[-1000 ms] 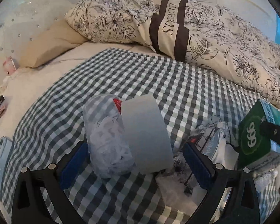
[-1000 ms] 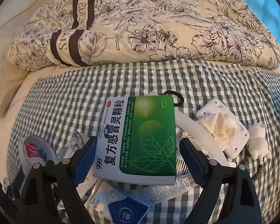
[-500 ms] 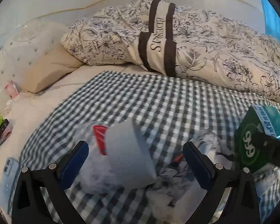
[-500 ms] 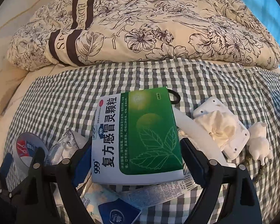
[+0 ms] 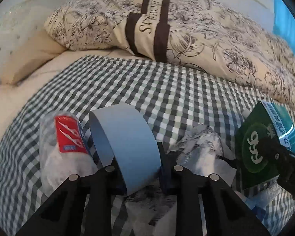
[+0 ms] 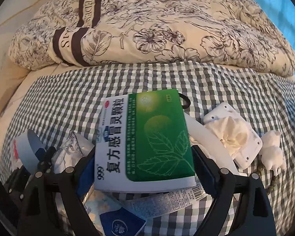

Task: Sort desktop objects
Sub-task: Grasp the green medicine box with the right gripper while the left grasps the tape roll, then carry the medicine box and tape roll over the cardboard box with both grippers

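A grey tape roll [image 5: 127, 147] stands on edge over the green-and-white checked cloth [image 5: 147, 90], and my left gripper [image 5: 139, 167] is shut on it, one finger on each side. Just left of it lies a clear plastic bag with a red label [image 5: 66, 147]. My right gripper [image 6: 144, 169] is shut on a green and white medicine box [image 6: 145, 141], held flat above the clutter. The left wrist view shows that box [image 5: 265, 147] end-on at the right edge. In the right wrist view, the left gripper with the tape roll [image 6: 27, 149] sits low at the left.
A floral duvet [image 6: 157, 29] is heaped along the far edge of the cloth. Right of the box lie a white case with tissue [image 6: 232, 133], a white figurine [image 6: 271, 151], beads [image 6: 265, 177] and a black hair tie [image 6: 185, 102]. Crumpled wrappers [image 5: 202, 145] and a blue packet [image 6: 122, 224] lie near.
My left gripper went from wide open to shut on the grey tape roll. The right gripper kept hold of the green box, which has shifted a little.
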The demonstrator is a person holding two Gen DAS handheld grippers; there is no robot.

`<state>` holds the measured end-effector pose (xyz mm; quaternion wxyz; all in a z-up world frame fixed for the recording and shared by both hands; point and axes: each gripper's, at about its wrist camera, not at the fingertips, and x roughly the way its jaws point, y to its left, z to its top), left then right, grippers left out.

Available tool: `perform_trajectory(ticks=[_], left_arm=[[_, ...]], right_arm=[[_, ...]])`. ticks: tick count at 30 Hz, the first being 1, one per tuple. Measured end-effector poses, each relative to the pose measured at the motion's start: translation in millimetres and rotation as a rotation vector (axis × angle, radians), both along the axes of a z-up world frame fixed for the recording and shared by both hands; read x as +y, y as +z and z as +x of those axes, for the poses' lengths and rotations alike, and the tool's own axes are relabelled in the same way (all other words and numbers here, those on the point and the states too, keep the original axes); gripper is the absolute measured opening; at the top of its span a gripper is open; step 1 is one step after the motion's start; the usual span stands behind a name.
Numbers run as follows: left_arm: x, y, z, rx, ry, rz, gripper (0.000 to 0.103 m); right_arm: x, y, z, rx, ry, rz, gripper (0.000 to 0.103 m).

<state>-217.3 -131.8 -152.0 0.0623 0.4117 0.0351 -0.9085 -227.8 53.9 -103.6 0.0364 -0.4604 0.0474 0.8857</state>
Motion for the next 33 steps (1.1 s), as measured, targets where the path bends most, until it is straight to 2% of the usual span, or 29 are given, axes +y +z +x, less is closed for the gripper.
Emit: perform_trajectory(ticks=[6,7,10,17,24,27,33], left_arm=[[0.2,1.2,0.9,0.008,0.01,0.004,0.024],[-0.9,1.3,1.5,0.01,0.009,0.01,0.024],[-6.7,5.9,4.1,0.03,0.017,0.035,0.023],[-15.9,29.3,18.6,0.08,0.018,0.077,0.023],[-6.7,69.0,65.2,0.145,-0.023,0.091,0.021],[4.2,79.9,85.8,0.128,-0.037,0.122,0.013],[28.6,99.9,123.4,0.123,-0.052,0.129,0.013]], right_arm=[[-13.1,1.7,-7.6,-0.004,0.015,0.08,0.087],[-14.1,-0.7,-9.3,-0.014,0.012,0.097,0.08],[-14.0,-2.7,-7.5,-0.032,0.015,0.119,0.077],[-4.4,27.1,17.1,0.009,0.052,0.06,0.077],[15.9,56.7,49.9,0.031,0.068,0.01,0.077],[26.5,62.6,67.8,0.022,0.08,-0.026,0.077],[54.9,82.1,112.4,0.033,0.113,-0.046,0.077]])
